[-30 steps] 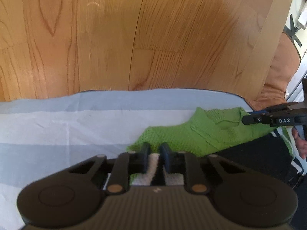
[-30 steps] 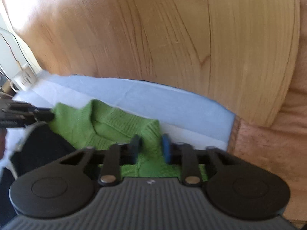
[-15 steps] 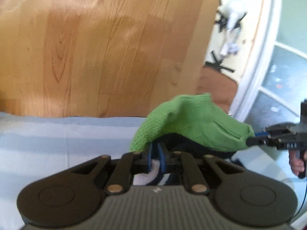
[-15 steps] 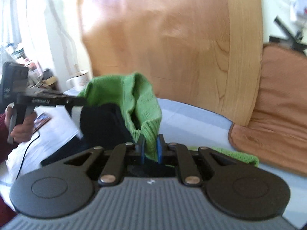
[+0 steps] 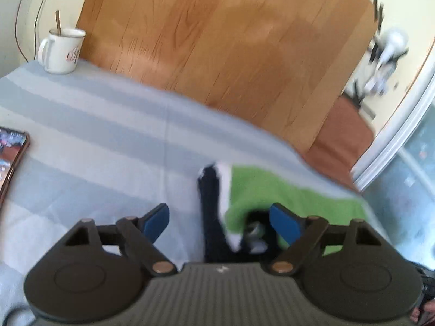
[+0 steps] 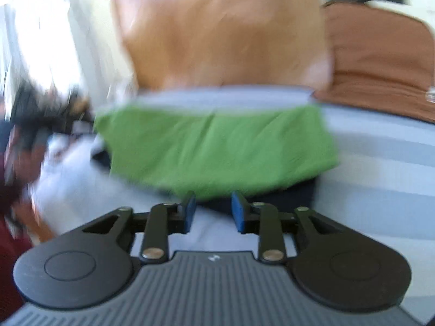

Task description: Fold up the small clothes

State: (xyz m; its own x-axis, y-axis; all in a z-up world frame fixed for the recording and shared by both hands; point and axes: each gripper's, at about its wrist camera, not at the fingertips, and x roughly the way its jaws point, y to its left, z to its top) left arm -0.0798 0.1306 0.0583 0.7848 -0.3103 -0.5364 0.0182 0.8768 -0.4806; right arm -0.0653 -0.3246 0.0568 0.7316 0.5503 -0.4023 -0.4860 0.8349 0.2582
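Garment: green knitted jumper (image 6: 214, 146) with a dark navy and white part (image 5: 210, 203) beneath, lying folded over on the striped cloth, near its far edge in the right wrist view.
Left tool: left gripper (image 5: 219, 221), blue pads spread wide, just opened; dark part of the garment lies between the pads, untouched by either.
Right tool: right gripper (image 6: 213, 212), pads partly apart, just opened; nothing clamped, green edge just beyond the tips.
Step in hand: release after a fold, judged from the flat lie of the green layer.
Doing it well: draw both tools straight back and clear of the knit so no loop snags a pad; check edges line up before the next fold; dark part sticking out at the left likely needs tucking.
Surface: pale blue and grey striped cloth (image 5: 103, 141).
Room: white mug with a spoon (image 5: 61, 50); phone (image 5: 12, 157) at the left edge; wooden board (image 5: 217, 40) behind; brown cushion (image 6: 380, 62); much motion blur.
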